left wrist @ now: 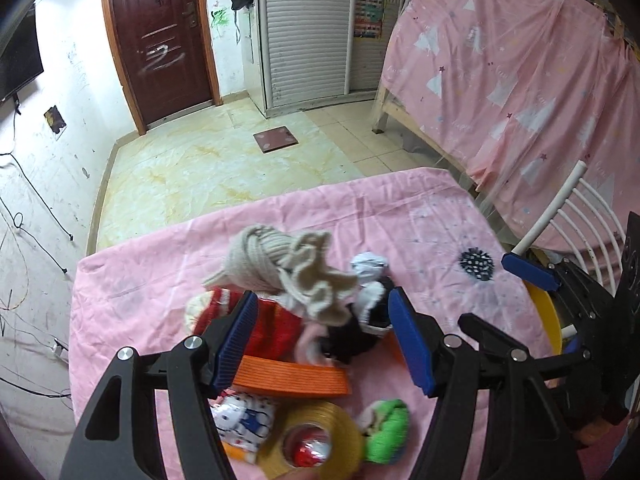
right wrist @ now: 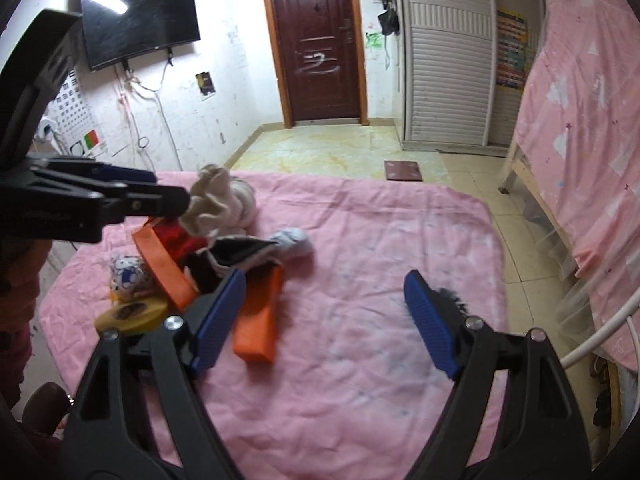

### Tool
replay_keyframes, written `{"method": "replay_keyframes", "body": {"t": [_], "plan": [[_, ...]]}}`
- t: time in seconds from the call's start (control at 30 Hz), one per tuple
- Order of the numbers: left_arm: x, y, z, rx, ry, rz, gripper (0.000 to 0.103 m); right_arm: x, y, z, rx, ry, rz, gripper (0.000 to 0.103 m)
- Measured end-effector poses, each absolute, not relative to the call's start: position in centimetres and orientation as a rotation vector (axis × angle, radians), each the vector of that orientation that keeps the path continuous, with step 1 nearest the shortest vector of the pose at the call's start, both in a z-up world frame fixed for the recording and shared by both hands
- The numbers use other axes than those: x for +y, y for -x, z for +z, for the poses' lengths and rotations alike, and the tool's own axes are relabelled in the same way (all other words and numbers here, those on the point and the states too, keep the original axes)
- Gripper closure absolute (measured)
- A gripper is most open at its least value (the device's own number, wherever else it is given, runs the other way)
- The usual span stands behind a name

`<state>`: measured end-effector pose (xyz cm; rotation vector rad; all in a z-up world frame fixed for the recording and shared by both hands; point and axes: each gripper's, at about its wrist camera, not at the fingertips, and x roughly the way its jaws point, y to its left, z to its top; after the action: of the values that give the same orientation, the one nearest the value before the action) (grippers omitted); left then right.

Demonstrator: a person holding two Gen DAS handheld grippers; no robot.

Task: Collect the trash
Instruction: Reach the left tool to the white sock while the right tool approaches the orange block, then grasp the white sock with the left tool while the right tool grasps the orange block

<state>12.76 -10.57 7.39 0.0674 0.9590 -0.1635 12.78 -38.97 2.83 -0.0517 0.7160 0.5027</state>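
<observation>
An orange bin point(left wrist: 292, 378) point(right wrist: 256, 320) lies on the pink-covered table point(left wrist: 168, 280) point(right wrist: 360, 340) with a pile on it: a beige frilled cloth point(left wrist: 288, 272) point(right wrist: 212, 204), a red knit item point(left wrist: 276, 328) point(right wrist: 176, 240), black and white socks point(left wrist: 368, 320) point(right wrist: 248, 252). My left gripper point(left wrist: 324, 340) is open, jaws on either side of the pile, just above it. It shows in the right wrist view point(right wrist: 160, 196), next to the beige cloth. My right gripper point(right wrist: 324, 320) is open and empty above the table; one of its fingertips point(left wrist: 528, 272) shows in the left wrist view.
A roll of yellow tape point(left wrist: 316, 440) point(right wrist: 132, 314), a green ball point(left wrist: 388, 428) and a patterned white ball point(left wrist: 244, 420) point(right wrist: 128, 276) lie near the bin. A black spiky item point(left wrist: 476, 264) point(right wrist: 452, 300) lies to the right. A white chair point(left wrist: 580, 232) stands by the table's right edge.
</observation>
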Motion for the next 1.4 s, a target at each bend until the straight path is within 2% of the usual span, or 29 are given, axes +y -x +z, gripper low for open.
{"method": "replay_keyframes", "body": {"t": [0.23,0.6,0.67,0.77,0.83,0.87,0.93,0.97,1.1,1.13,1.4], "plan": [[-9.0,-15.1,6.9,0.989,-0.078,-0.136,0.03,-36.6,-13.5,1.9,0.752,0.061,0.534,0.025],[-10.0,-17.1,4.3,1.069,-0.037,-0.178,0.03,-35.0,-13.4,0.4,0.807,0.091,0.595,0.025],[-10.4,-17.2,4.1,1.073,-0.024,-0.177,0.04,-34.5,-13.4,0.0,0.819,0.11,0.603,0.025],[-10.8,-17.3,3.4,1.098,-0.01,-0.175,0.074,-33.7,-13.5,-0.7,0.837,0.137,0.603,0.025],[-11.1,-17.3,2.8,1.116,-0.013,-0.174,0.087,-33.4,-13.6,-1.0,0.846,0.149,0.604,0.025],[-11.1,-17.3,2.6,1.121,-0.01,-0.176,0.088,-33.3,-13.6,-1.1,0.847,0.155,0.604,0.026],[-11.1,-17.0,2.6,1.107,-0.016,-0.165,0.092,-33.0,-13.6,-1.3,0.851,0.168,0.605,0.045],[-11.0,-16.9,2.7,1.098,-0.013,-0.157,0.094,-32.9,-13.7,-1.4,0.855,0.17,0.601,0.049],[-10.3,-16.7,3.8,1.055,0.003,-0.126,0.096,-32.6,-14.2,-1.9,0.869,0.186,0.593,0.076],[-10.2,-16.6,4.2,1.044,0.004,-0.121,0.096,-32.5,-14.3,-2.0,0.871,0.195,0.59,0.08],[-10.5,-15.3,6.3,0.988,-0.023,-0.118,0.096,-33.0,-13.8,-1.6,0.842,0.193,0.579,0.081]]}}
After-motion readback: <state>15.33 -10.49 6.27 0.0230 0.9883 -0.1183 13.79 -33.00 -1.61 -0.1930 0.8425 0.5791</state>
